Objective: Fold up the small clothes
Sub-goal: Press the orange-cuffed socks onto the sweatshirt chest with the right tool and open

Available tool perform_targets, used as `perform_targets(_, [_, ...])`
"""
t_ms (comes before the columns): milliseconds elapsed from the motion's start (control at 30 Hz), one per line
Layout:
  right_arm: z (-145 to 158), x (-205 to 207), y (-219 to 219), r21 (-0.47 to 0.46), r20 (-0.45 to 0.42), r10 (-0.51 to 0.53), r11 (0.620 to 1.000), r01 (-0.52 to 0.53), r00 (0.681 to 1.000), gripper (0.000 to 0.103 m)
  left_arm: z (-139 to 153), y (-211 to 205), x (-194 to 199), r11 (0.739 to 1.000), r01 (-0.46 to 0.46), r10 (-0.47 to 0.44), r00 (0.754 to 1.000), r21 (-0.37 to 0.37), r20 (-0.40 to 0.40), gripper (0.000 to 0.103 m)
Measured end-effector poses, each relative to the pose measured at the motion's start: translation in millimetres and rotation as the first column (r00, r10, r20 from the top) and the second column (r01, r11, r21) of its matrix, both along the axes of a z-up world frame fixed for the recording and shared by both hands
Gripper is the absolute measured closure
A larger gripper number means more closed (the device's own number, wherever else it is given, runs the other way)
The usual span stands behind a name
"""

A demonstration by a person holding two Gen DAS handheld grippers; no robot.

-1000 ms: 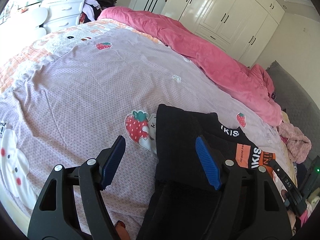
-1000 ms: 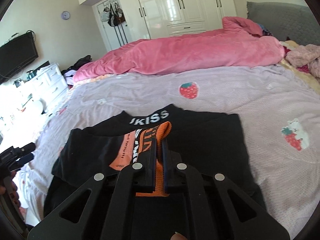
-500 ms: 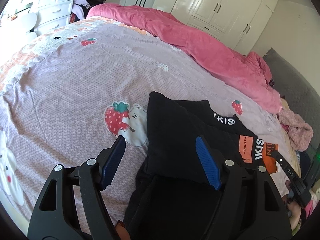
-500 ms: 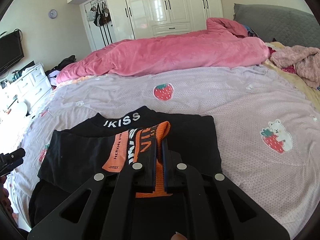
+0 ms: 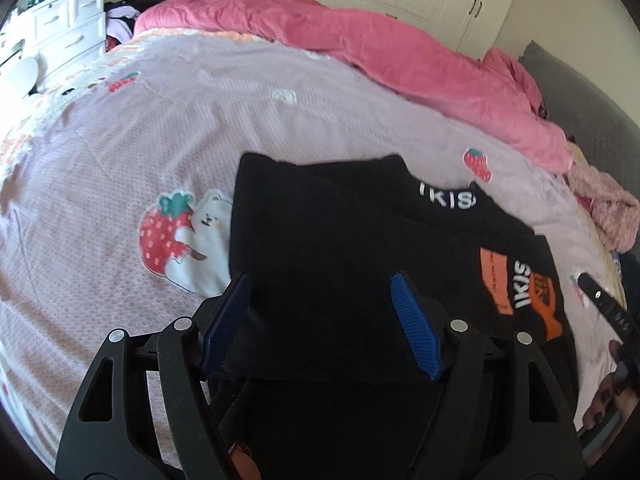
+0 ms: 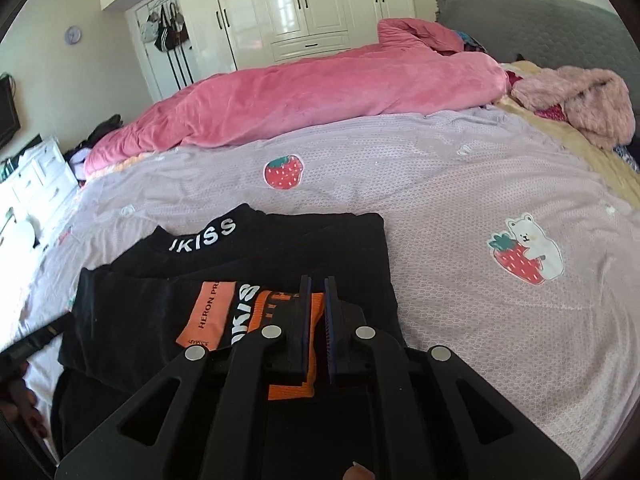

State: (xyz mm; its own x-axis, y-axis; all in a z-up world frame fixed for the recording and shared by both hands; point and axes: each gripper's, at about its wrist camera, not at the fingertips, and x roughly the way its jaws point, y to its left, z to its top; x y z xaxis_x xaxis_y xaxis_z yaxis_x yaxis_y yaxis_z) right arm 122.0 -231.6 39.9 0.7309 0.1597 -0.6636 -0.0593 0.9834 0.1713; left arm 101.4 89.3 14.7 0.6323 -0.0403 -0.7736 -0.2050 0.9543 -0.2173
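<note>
A black top (image 5: 320, 232) with white collar lettering and an orange print lies partly folded on the lilac bedspread (image 5: 160, 128). My left gripper (image 5: 322, 300) is open, its blue pads (image 5: 414, 332) spread over the folded black layer near its left edge. My right gripper (image 6: 318, 320) is shut on the orange-printed fold of the same top (image 6: 248, 256), seen in the right wrist view. The right gripper's tip also shows in the left wrist view (image 5: 600, 300).
A rolled pink duvet (image 6: 320, 96) lies along the far side of the bed. A pink fluffy garment (image 6: 584, 100) sits by the grey headboard (image 6: 540, 20). White drawers (image 5: 60, 40) stand left, white wardrobes (image 6: 312, 4) behind.
Both grippers moved forward over the top, so it lies closer and larger in both views. The folded layer now spans between the left pads. The right gripper stayed shut on the fold.
</note>
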Motion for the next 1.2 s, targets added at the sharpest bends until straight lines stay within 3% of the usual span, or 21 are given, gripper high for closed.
perform_targets(100, [1, -4, 11, 0.001, 0.013, 0.057, 0.998, -0.057, 0.998, 0.093, -14, -5, 4, 0.999, 0.026, -0.024, 0.998, 0.037, -0.057, 0.038])
perform_targets(200, [-1, -8, 32, -0.030, 0.016, 0.130, 0.991, -0.129, 0.991, 0.077, -20, -8, 4, 0.996, 0.038, -0.032, 0.996, 0.077, -0.083, 0.037])
perform_targets(233, [-2, -9, 39, -0.039, 0.015, 0.152, 0.988, -0.151, 0.988, 0.076, -21, -8, 4, 0.996, 0.040, -0.033, 0.996, 0.086, -0.085, 0.037])
perform_targets(367, [-8, -12, 67, -0.069, 0.005, 0.241, 0.968, -0.240, 0.970, 0.073, -24, -4, 2, 0.996, 0.039, -0.031, 0.995, 0.082, -0.093, 0.035])
perform_targets(500, [-15, -11, 92, -0.083, -0.019, 0.321, 0.943, -0.322, 0.947, 0.062, -27, 0, 1, 0.997, 0.041, -0.034, 0.995, 0.071, -0.093, 0.032])
perform_targets(667, [-42, 4, 99, -0.223, -0.147, 0.247, 0.935, -0.275, 0.958, 0.061, -27, 1, 0, 0.997, 0.040, -0.034, 0.995, 0.070, -0.091, 0.031])
perform_targets(733, [-49, 7, 90, -0.211, -0.168, 0.243, 0.938, -0.276, 0.955, 0.064, -26, 1, 0, 0.997, 0.044, -0.038, 0.995, 0.069, -0.091, 0.031])
perform_targets(800, [-49, 5, 86, -0.212, -0.172, 0.233, 0.940, -0.267, 0.957, 0.064, -26, 1, 0, 0.997, 0.041, -0.035, 0.995, 0.065, -0.092, 0.030])
perform_targets(867, [-50, 5, 85, -0.255, -0.165, 0.197, 0.938, -0.235, 0.966, 0.054, -26, 2, 1, 0.997, 0.038, -0.032, 0.995, 0.063, -0.092, 0.030])
perform_targets(967, [-50, 4, 80, -0.219, -0.155, 0.201, 0.948, -0.232, 0.967, 0.053, -27, 5, 0, 0.998, 0.022, -0.017, 0.995, 0.053, -0.101, 0.025])
perform_targets(1067, [-45, 0, 79, -0.208, -0.146, 0.212, 0.948, -0.239, 0.966, 0.050, -30, 13, -1, 1.000, -0.001, -0.001, 0.994, -0.022, -0.106, 0.025])
perform_targets(1200, [-31, -9, 79, -0.176, -0.091, 0.235, 0.953, -0.248, 0.968, 0.045, -22, 10, -5, 1.000, 0.001, -0.001, 0.996, 0.001, -0.092, 0.025])
